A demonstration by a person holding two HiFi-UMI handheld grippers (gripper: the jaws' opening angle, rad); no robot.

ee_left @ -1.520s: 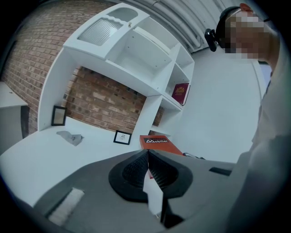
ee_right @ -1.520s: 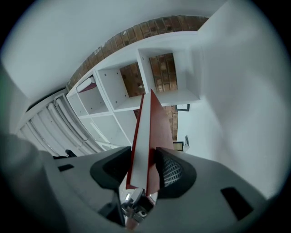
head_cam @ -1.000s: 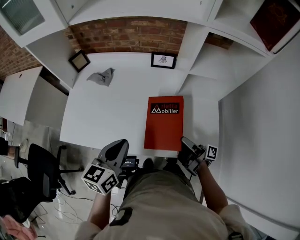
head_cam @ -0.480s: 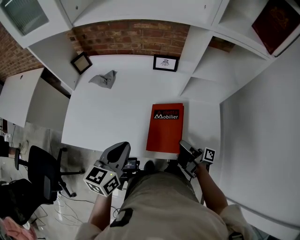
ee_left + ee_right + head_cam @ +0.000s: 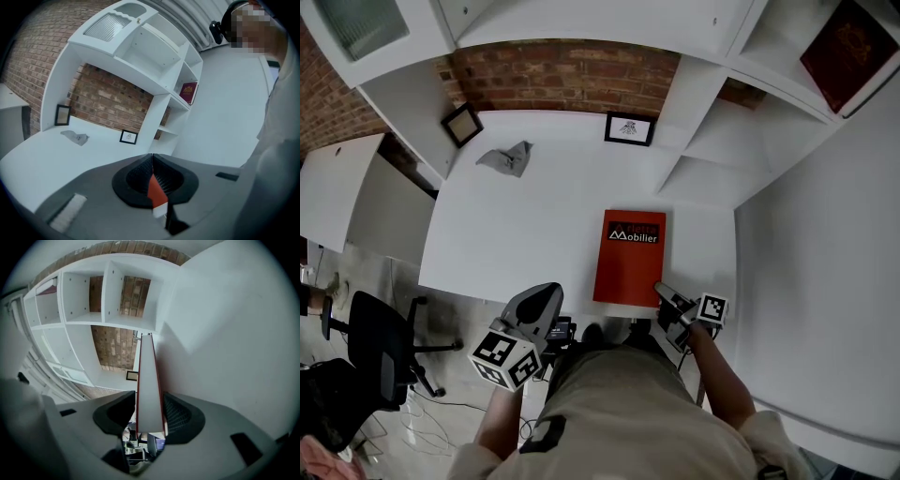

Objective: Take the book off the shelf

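A red book [image 5: 630, 258] with a dark title band lies about flat on the white desk [image 5: 516, 225], its near edge at the desk's front edge. My right gripper [image 5: 662, 292] is shut on the book's near right corner. In the right gripper view the book [image 5: 150, 376] runs edge-on between the pads, white pages framed by red covers. My left gripper [image 5: 546, 298] hangs in front of the desk edge, left of the book, with nothing in it. Its jaws meet in the left gripper view [image 5: 152, 157], and a sliver of the red book [image 5: 155, 191] shows below them.
Two framed pictures [image 5: 628, 128] [image 5: 461, 124] lean against the brick wall at the back of the desk, with a crumpled grey cloth [image 5: 508, 157] nearby. White shelves rise at the right; a dark red book [image 5: 844, 42] stands on an upper one. An office chair [image 5: 380, 352] stands on the floor at the left.
The right gripper has sunk with the book, which now looks smaller and lies low on the desk. The left gripper has stayed put.
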